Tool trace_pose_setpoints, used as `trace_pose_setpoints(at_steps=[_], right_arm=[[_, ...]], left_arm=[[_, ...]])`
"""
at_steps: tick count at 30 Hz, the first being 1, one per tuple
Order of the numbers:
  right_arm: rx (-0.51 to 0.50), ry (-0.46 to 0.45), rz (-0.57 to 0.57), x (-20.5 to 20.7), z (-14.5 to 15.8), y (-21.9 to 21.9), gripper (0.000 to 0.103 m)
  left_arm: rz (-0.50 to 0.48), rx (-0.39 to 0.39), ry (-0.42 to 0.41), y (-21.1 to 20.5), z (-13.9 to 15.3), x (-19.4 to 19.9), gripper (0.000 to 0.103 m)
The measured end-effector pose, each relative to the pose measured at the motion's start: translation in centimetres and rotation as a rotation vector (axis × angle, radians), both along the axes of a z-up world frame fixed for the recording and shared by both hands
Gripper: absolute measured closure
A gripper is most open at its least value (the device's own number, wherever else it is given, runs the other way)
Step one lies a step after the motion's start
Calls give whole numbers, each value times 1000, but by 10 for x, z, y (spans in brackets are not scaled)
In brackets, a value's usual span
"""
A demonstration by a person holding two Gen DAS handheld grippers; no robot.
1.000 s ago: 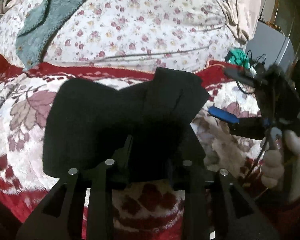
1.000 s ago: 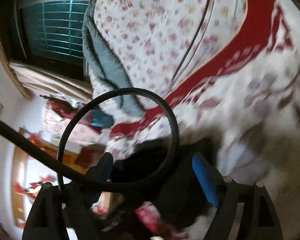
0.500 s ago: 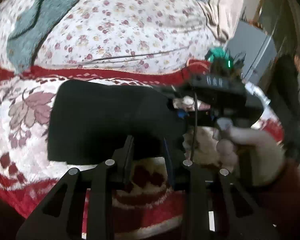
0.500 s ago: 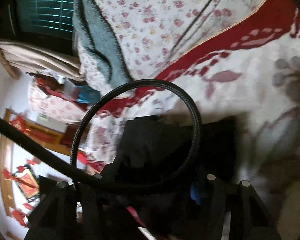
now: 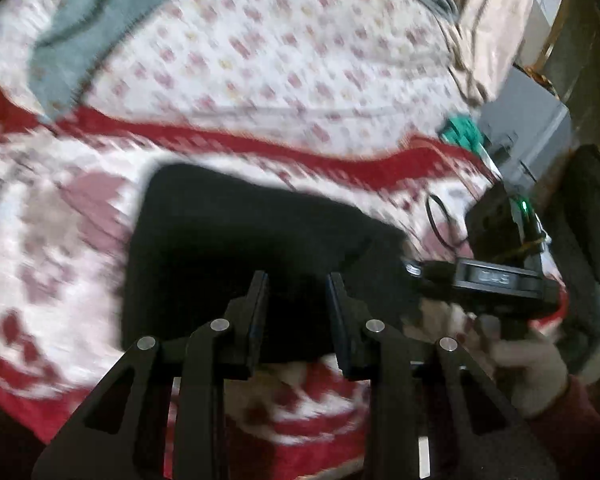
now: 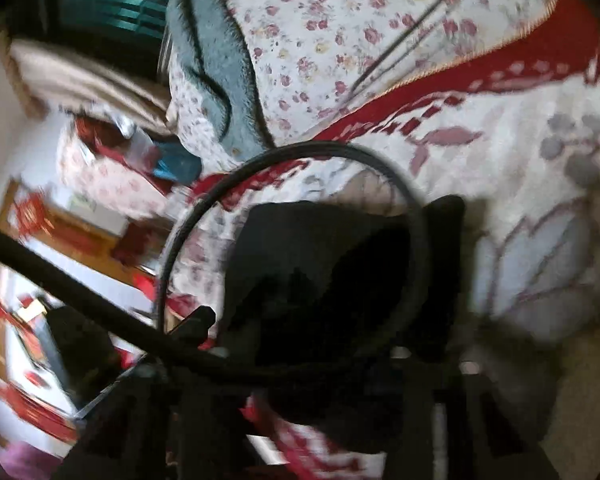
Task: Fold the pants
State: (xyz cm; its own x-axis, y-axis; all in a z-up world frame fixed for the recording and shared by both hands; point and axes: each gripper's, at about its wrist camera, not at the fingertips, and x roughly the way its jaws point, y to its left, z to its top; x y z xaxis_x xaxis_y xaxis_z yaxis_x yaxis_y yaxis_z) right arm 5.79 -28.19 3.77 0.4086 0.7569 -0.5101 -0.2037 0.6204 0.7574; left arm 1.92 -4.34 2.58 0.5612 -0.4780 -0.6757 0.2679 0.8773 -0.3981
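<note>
The black pants [image 5: 236, 248] lie folded into a compact block on the red and white floral blanket [image 5: 60, 248]. My left gripper [image 5: 298, 296] hangs over the block's near edge with its fingers [image 5: 258, 300] parted, and cloth shows between them; whether it grips is unclear. The right gripper's body [image 5: 496, 276] sits at the block's right end in the left wrist view. In the right wrist view the pants [image 6: 340, 280] fill the middle, and the right gripper's fingertips are lost in dark cloth and blur behind a looped black cable [image 6: 292, 240].
A rose-print quilt [image 5: 280, 52] and a grey-green fleece [image 5: 80, 40] are heaped behind the pants. A grey cabinet [image 5: 524, 120] and a green item [image 5: 460, 132] stand at the right. The bed's near edge runs along the bottom.
The raised fold of the pants came down flat onto the block. The right gripper swept in from the right and now rests low at the block's right end. The left fingers have parted wider.
</note>
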Motion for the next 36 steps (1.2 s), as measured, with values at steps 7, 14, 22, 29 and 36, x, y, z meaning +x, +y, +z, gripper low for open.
trace_pose_setpoints(at_steps=[7,14,22,29,36], right_arm=[[-164,-112,-3,5,21,4,79],[-173,-62,-46,-2,3,-11,76],[-306,-97,-66,-17,35,-17,56],[-294,-114,-104,-22,45,-13,37],[-325,-131,-119,-23,56,-2,36]], left_arm=[[-41,-15,10,-39,-7,12,63],[-55,-27,37,-43,-14,21,59],[-25,24,11,-39,0,10,59],[45,127,-60,-23,13,1,59],[91,128,-83,1,20,2,56]])
